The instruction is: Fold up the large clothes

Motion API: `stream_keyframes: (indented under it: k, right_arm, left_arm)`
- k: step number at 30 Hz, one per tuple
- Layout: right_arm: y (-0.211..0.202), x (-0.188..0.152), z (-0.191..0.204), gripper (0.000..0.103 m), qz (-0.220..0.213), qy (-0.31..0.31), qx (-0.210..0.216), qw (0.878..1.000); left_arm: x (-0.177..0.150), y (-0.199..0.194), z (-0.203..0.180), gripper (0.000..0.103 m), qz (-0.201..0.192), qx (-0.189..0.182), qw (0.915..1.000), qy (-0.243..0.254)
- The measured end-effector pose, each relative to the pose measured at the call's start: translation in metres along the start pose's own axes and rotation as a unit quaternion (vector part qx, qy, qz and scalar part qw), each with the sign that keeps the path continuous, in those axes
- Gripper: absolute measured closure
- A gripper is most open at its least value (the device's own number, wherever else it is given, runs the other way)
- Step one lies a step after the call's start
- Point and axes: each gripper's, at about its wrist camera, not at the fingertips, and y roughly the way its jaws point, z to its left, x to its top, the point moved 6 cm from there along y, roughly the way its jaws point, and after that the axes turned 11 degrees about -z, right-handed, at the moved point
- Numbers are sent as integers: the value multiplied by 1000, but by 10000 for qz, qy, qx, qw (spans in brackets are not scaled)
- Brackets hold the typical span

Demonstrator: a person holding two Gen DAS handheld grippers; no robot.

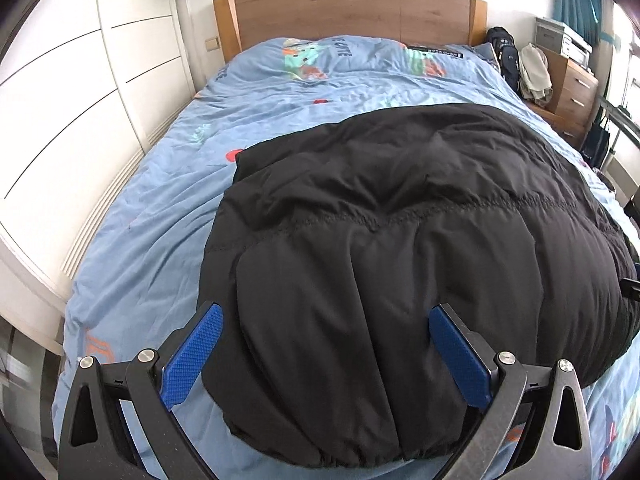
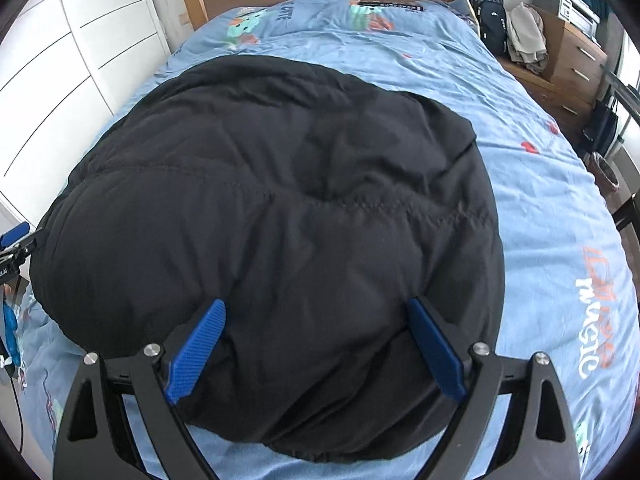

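A black quilted puffer jacket (image 1: 400, 216) lies in a puffy mound on the blue bed cover (image 1: 168, 184). It also fills the middle of the right wrist view (image 2: 272, 200). My left gripper (image 1: 326, 314) is open, its blue pads spread over the near left part of the jacket's hem, holding nothing. My right gripper (image 2: 316, 308) is open too, spread over the near right part of the hem. The left gripper's blue pad (image 2: 14, 234) shows at the left edge of the right wrist view. Sleeves and collar are hidden.
A wooden headboard (image 1: 348, 12) stands at the far end. White wardrobe doors (image 1: 60, 92) run along the left of the bed. A wooden drawer unit (image 1: 572, 84) with bags (image 2: 490, 24) and clothes stands at the right. The blue cover (image 2: 552, 208) lies bare around the jacket.
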Motion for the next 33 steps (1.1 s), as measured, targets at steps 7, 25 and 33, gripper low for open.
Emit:
stream_keyframes:
  k: [7, 25, 33]
  right_arm:
    - [-15, -4, -16, 10, 58, -43, -83, 9999]
    - [-24, 31, -138, 10, -150, 1803, 364, 9828]
    - [45, 27, -145, 10, 378, 2598, 1279, 9564]
  left_arm:
    - [0, -15, -2, 1, -104, 57, 9999, 73]
    - [1, 35, 128, 1, 726, -920, 9746, -1910]
    - [-11, 102, 147, 1, 1393, -2044, 9146, -3198]
